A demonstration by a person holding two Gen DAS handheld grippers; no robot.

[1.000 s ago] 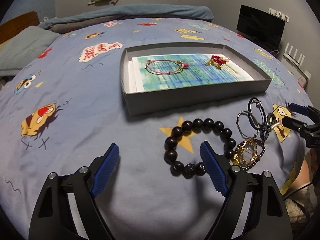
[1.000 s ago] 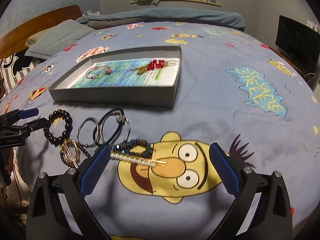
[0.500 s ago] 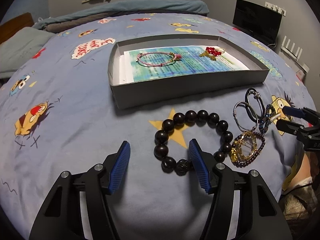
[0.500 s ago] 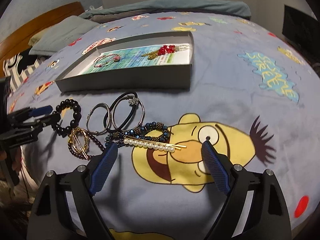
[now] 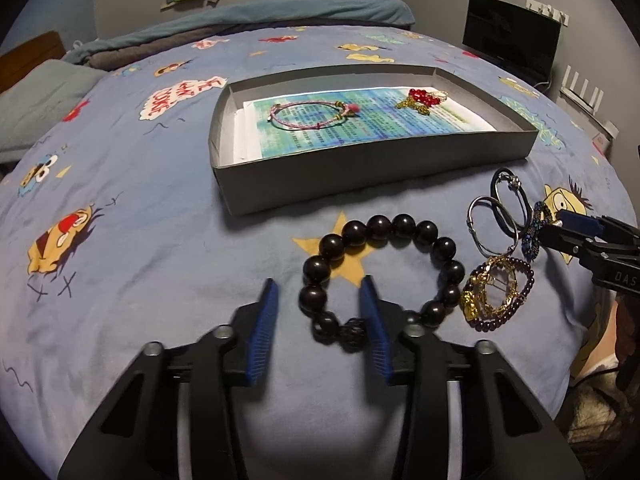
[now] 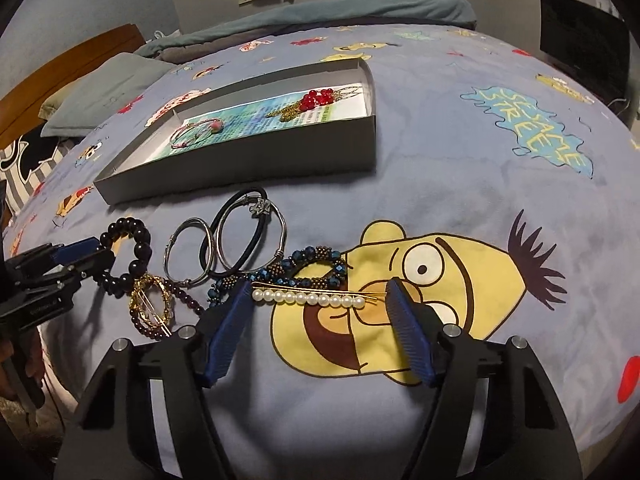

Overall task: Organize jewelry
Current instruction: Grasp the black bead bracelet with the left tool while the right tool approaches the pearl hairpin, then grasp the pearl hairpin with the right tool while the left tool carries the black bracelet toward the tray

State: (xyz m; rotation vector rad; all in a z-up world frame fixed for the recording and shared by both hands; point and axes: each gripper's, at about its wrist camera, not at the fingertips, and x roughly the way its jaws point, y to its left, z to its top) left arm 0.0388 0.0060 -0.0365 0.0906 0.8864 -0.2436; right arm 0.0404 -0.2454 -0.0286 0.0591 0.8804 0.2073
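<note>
Closing left gripper [image 5: 320, 312] straddles bead bracelet's [image 5: 380, 268] near edge on bed, not pinching yet. Beads look hard, slick; cord between suits. Right gripper [image 6: 318, 300] narrows around thin, light pearl pin [image 6: 308, 299].

On the blue bedspread [image 6: 460, 168] you can read "SESAME STREET" in yellow capitals on a blue patch [image 6: 532, 132], right of the grey tray [image 6: 280, 160]. In the left wrist view, a white speech bubble [image 5: 180, 94] on the bedspread carries red lettering; you can make out "ME WANT COOKIE", seen tilted. The right gripper [image 5: 560, 236], at the right edge of that view, bears raised letters "DAS" on its black body; the rest is cut off. The printed sheet [image 5: 360, 124] inside the tray holds rows of fine text that you cannot read.
</note>
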